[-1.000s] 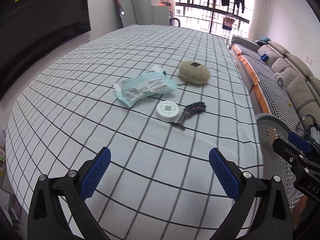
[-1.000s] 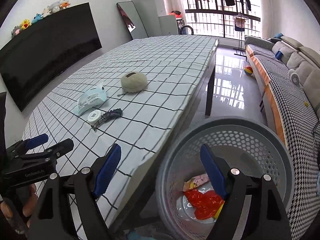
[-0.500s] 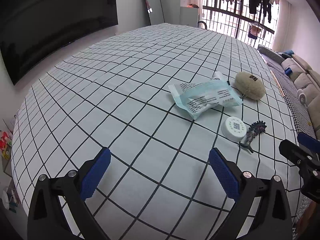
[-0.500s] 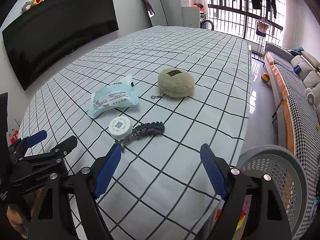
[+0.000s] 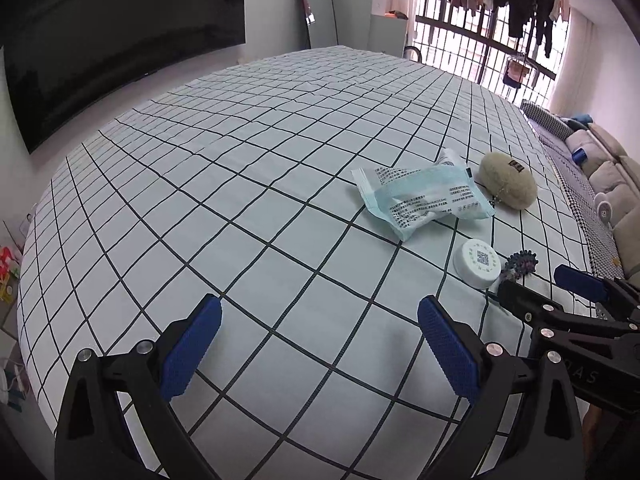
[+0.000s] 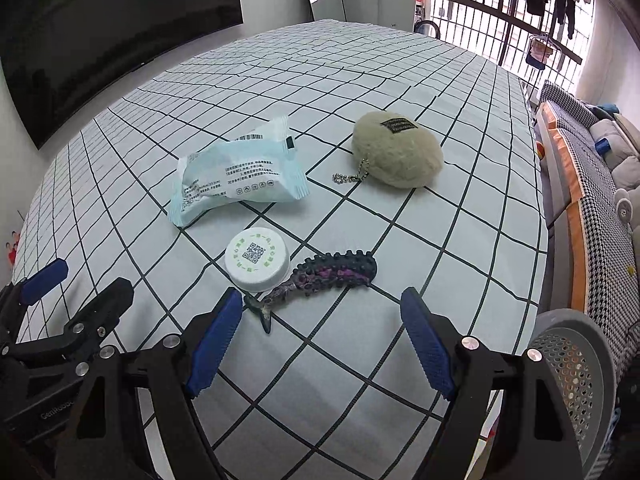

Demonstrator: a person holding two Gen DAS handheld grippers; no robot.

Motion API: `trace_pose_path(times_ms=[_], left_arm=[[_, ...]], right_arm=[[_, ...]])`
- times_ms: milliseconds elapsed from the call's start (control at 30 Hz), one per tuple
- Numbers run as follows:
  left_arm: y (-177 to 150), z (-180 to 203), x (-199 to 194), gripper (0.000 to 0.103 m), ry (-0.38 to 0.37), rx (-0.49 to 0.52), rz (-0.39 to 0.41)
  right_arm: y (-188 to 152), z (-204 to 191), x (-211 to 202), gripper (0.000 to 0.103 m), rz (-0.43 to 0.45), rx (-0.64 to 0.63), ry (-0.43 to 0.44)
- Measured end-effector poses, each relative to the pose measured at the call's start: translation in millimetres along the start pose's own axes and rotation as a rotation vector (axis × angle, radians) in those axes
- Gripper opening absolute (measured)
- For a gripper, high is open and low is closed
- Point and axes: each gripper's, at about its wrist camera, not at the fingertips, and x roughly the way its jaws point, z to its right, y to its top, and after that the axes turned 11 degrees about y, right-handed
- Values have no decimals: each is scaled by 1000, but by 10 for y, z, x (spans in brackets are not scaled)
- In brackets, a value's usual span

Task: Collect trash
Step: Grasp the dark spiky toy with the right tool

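A long table (image 6: pixel 400 60) draped in a white cloth with a black grid fills both wrist views, with a dark wall-mounted screen (image 6: pixel 100 40) to one side and a houndstooth-covered sofa (image 6: pixel 592 220) to the other. At the table's near right corner stands a grey perforated basket (image 6: pixel 576 360), its contents hidden from these angles. Four small items lie clustered toward the right of the cloth: a pale blue printed wrapper (image 6: pixel 236 176), crumpled and lying flat; a fuzzy beige pouch (image 6: pixel 400 156) with a ball chain, just right of the wrapper; a white round lid (image 6: pixel 256 260) bearing a QR code, near the wrapper's front edge; and a dark purple spiky toy (image 6: pixel 328 276) touching the lid's right side. The right gripper (image 6: pixel 320 344) hovers over the cloth with its blue-padded jaws spread wide and empty, the toy's tail just ahead of its left finger. The left gripper (image 5: pixel 316 348), likewise spread and holding nothing, hangs above bare cloth to the left of the cluster.
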Motion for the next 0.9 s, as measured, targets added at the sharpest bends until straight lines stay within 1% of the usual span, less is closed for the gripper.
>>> trace_pose_path(times_ms=[167,300,600,667,733,800,900], left_arm=[[-6,-9,4,97,4,-7,-1],[-5,-3,6,97,2,-9,-5],[-13,8,9,97,-5,0,-7],[-13,12,10,97,-7,2,-9],[-14,19,9,97,-7,5,-10],[-14,25,5,97,-7,8,-8],[-19,22,4,97,-9,10,-8]], right_arm=[[7,1,90,78,-37,-5,-30],[-11,62,82,78,-38,8,-49],[-111,479,-60,78,-19,98,-129],[-107,547,-115,78,-4,112,-127],[-85,541,-187,78,26,110,-105],[-20,491,-211,78,47,83,-105],[79,386,-145,78,46,31,-108]])
